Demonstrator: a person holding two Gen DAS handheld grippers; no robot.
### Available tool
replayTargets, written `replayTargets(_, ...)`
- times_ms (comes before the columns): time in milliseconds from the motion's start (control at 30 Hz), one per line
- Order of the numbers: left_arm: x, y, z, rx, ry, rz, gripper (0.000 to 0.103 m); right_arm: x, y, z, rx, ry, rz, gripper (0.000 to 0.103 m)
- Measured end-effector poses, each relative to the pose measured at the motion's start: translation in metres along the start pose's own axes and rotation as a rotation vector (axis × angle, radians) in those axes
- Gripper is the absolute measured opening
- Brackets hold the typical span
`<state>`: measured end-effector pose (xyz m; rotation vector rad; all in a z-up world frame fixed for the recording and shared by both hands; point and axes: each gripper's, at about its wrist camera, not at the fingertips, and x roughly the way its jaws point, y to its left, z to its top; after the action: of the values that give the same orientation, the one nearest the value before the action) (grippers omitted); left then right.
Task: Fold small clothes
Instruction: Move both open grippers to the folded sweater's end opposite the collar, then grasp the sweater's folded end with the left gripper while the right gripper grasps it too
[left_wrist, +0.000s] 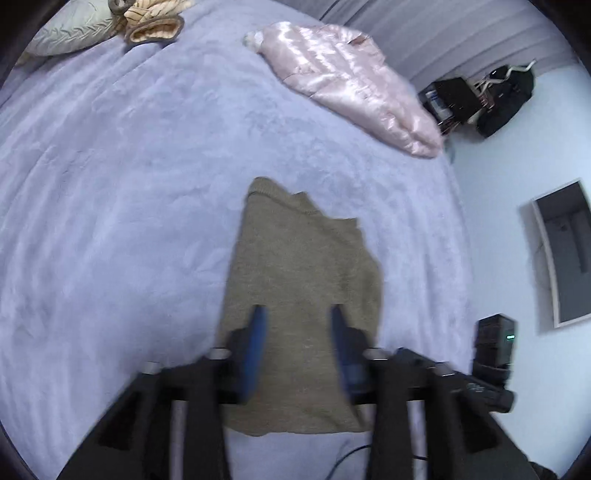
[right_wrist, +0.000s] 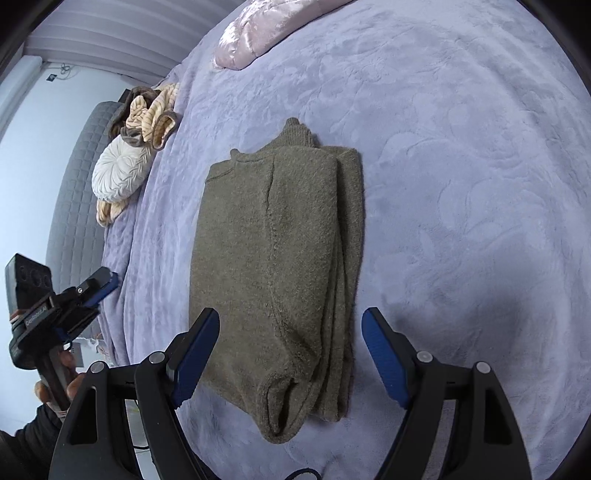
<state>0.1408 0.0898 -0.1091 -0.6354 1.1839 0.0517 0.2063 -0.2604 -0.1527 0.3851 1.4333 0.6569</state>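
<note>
Item: olive sweater (right_wrist: 277, 266), folded lengthwise on the bed (right_wrist: 461, 184) — long axis running straight ahead of our right gripper (right_wrist: 291, 354), fingers spread, empty, nearer its hem. Left gripper (left_wrist: 297, 325) likewise spread above it. Only the right view shows the layered side folds.

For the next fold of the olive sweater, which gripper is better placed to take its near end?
Right, probably. The right gripper hovers open with its fingers straddling the near end of the olive sweater on the bed. The left gripper sits off beyond the bed's edge in the right wrist view.
</note>
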Motion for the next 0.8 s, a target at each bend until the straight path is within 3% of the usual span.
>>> replayTargets(33,0.007,-0.001,-0.004,0.002,0.006,0.066,0.085,0.001,0.004,0.0,-0.011,0.001,0.0,0.082)
replayTargets(133,-0.012,0.0,-0.008,-0.015,-0.13,0.047,0.088,0.0,0.013,-0.001,-0.047,-0.006,-0.01,0.082)
replayTargets(167,-0.015,-0.001,-0.009,0.003,-0.133,0.055,0.099,-0.001,0.014,-0.001,-0.052,-0.009,-0.008,0.082)
replayTargets(233,-0.004,-0.003,-0.008,0.059,-0.081,0.048,0.102,0.0,0.011,0.0,-0.046,-0.008,-0.016,0.082)
replayTargets(333,0.038,0.002,-0.002,0.126,0.085,-0.003,0.102,0.007,0.002,0.003,-0.019,-0.002,-0.021,0.082)
replayTargets(400,0.062,0.007,-0.002,0.131,0.153,-0.03,0.102,0.015,-0.003,0.007,-0.016,0.012,-0.016,0.082)
replayTargets(633,0.114,-0.006,-0.007,0.194,0.292,-0.069,0.102,0.052,-0.017,0.015,0.011,0.084,0.018,0.082)
replayTargets(733,0.13,-0.016,-0.013,0.247,0.323,-0.005,0.102,0.072,-0.025,0.018,0.051,0.112,0.055,0.082)
replayTargets(800,0.149,-0.015,-0.015,0.251,0.378,0.085,0.102,0.084,-0.033,0.02,0.085,0.121,0.063,0.082)
